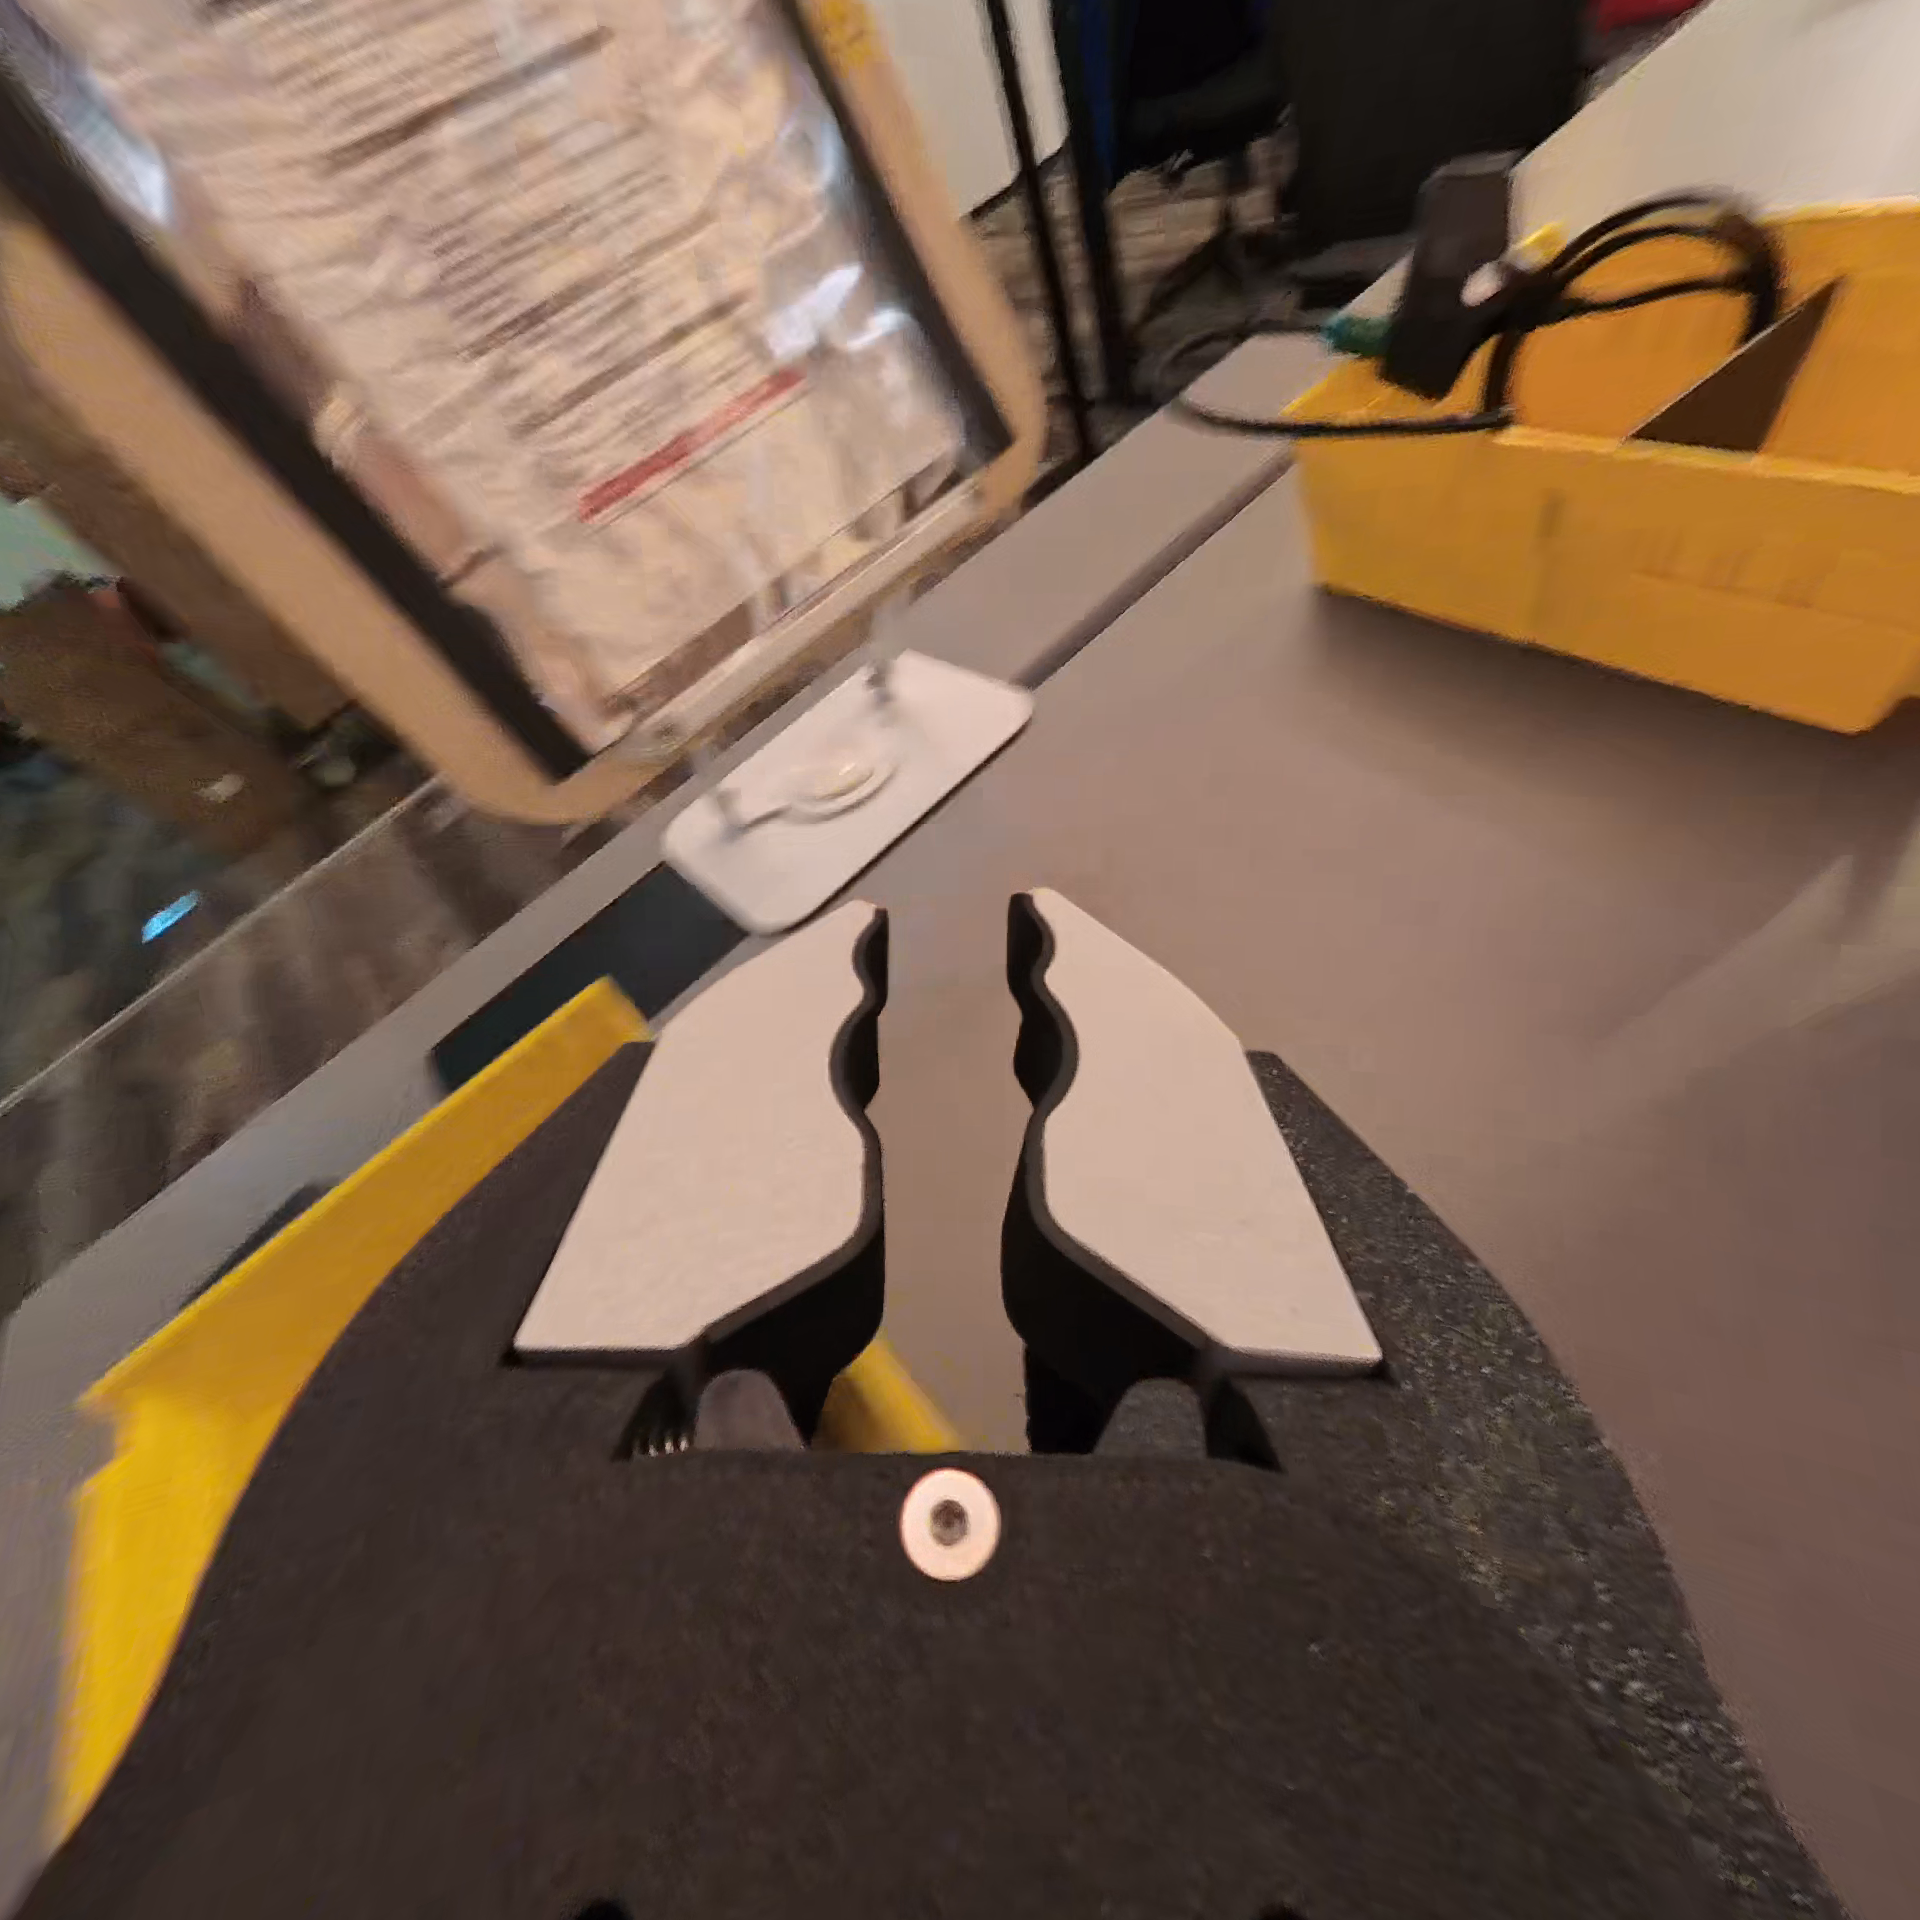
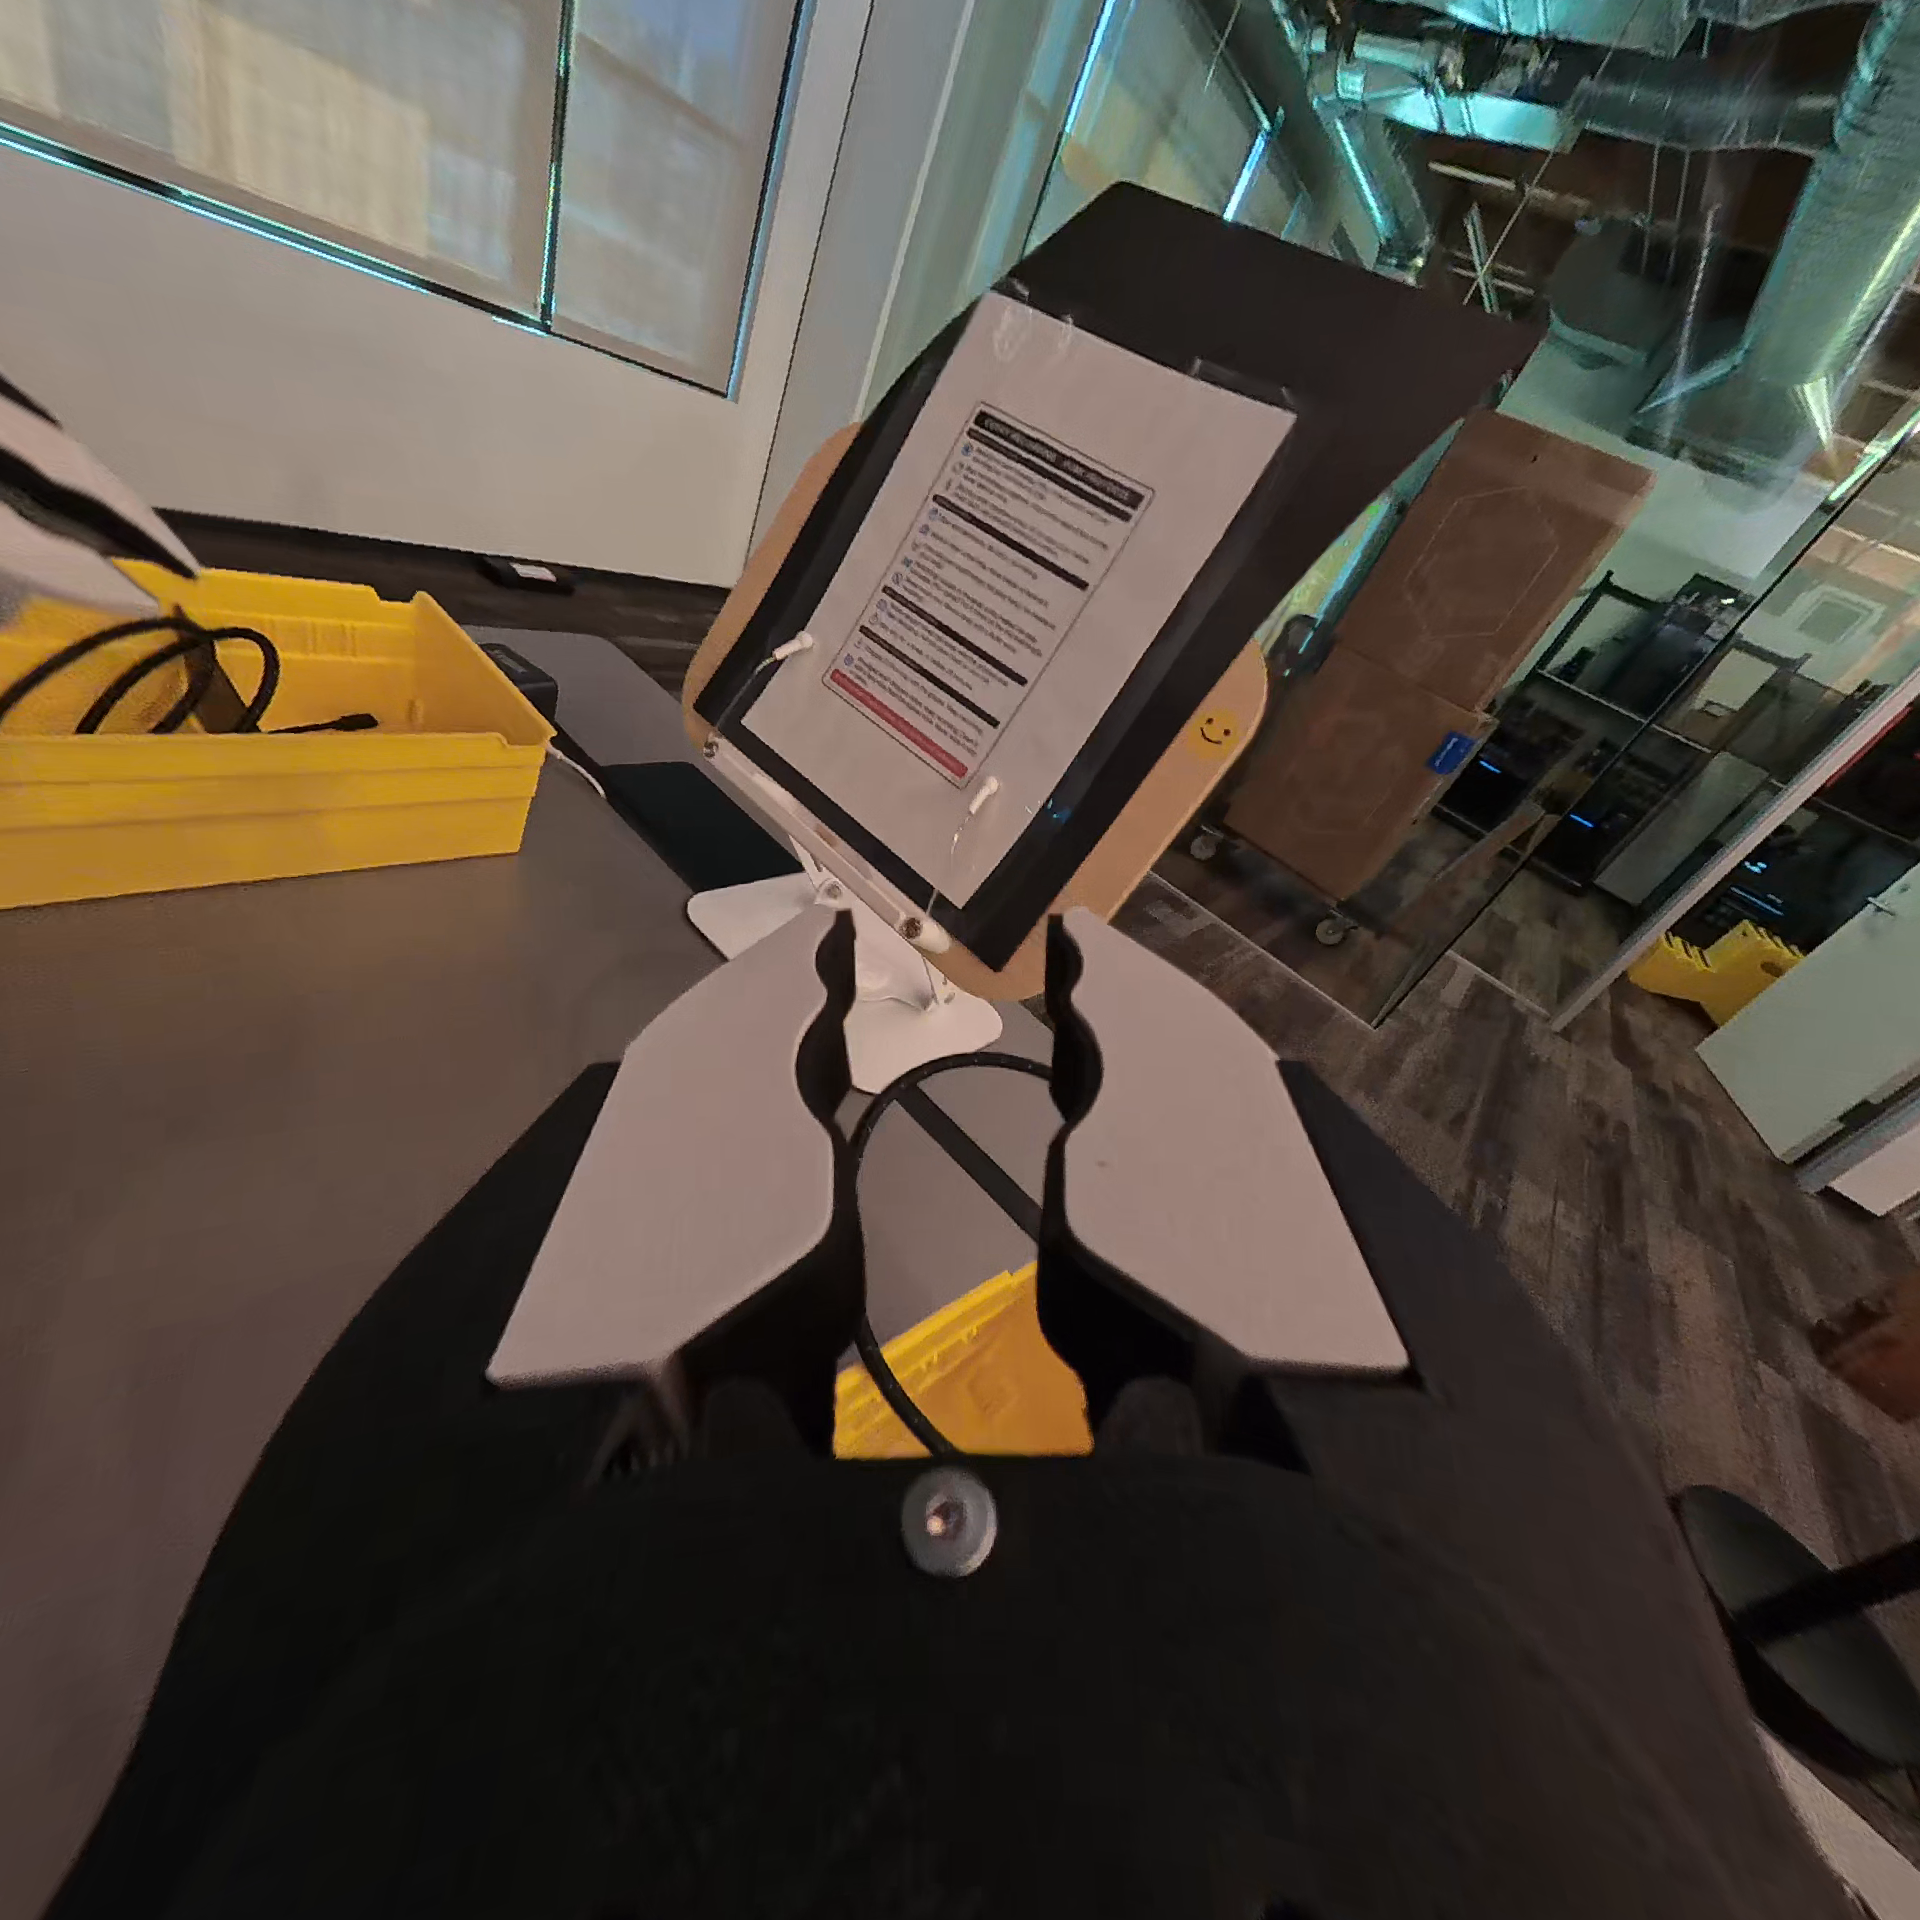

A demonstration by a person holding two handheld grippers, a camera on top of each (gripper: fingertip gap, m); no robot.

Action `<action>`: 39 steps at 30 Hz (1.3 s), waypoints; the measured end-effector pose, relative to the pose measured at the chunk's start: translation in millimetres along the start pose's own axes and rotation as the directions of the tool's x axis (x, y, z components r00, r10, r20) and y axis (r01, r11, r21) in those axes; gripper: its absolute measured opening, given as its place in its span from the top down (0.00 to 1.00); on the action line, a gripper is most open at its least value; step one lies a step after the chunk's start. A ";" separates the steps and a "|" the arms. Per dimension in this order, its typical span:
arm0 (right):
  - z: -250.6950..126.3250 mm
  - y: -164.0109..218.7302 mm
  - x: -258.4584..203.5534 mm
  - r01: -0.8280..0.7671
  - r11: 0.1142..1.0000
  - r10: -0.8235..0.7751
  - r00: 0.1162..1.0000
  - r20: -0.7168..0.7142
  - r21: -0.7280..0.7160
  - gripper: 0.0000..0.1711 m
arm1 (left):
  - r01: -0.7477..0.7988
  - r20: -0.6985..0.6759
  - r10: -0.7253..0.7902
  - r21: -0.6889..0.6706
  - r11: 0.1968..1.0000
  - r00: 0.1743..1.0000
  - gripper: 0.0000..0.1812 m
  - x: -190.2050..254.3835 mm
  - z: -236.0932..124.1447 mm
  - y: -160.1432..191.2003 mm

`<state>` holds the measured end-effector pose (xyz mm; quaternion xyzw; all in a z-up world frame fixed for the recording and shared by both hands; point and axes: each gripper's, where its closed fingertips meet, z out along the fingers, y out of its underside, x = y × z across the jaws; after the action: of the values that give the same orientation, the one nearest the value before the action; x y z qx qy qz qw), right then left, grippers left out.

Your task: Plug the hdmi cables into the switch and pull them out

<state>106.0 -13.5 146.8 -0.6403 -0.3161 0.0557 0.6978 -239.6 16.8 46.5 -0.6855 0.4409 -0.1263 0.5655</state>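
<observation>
I am holding both grippers, left and right, parted and empty. Cables and switch are lying in the bin: light, floppy cord, so I would pinch the stiff plug.

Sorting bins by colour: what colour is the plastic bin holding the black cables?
Yellow: the rectangular plastic bin, clearest in the right wrist view.

A black switch box stands tilted on end in the far yellow bin, looped black HDMI cables arching beside it. Another black cable curves up from a nearer yellow bin over the table.
</observation>
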 end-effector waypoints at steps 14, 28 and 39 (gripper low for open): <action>-9.7 7.5 0.3 0.055 0.998 -0.055 0.998 0.007 -0.016 0.79 | 0.015 -0.157 -0.106 -0.494 0.869 0.982 0.82 -118.2 -18.6 153.5; -8.2 16.1 0.4 0.087 0.995 -0.086 0.996 0.014 -0.045 0.79 | -0.211 -0.130 0.166 -0.652 0.728 0.977 0.87 -144.5 -41.4 190.4; -9.5 22.7 4.1 0.092 0.994 -0.091 0.996 0.015 -0.056 0.80 | -0.233 -0.022 0.283 -0.631 0.740 0.959 0.96 -150.3 -92.0 143.0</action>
<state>121.5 -15.7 127.4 -0.6442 -0.3510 0.0189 0.6793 -454.6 72.1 -1.1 -0.7709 0.5266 0.1331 0.3327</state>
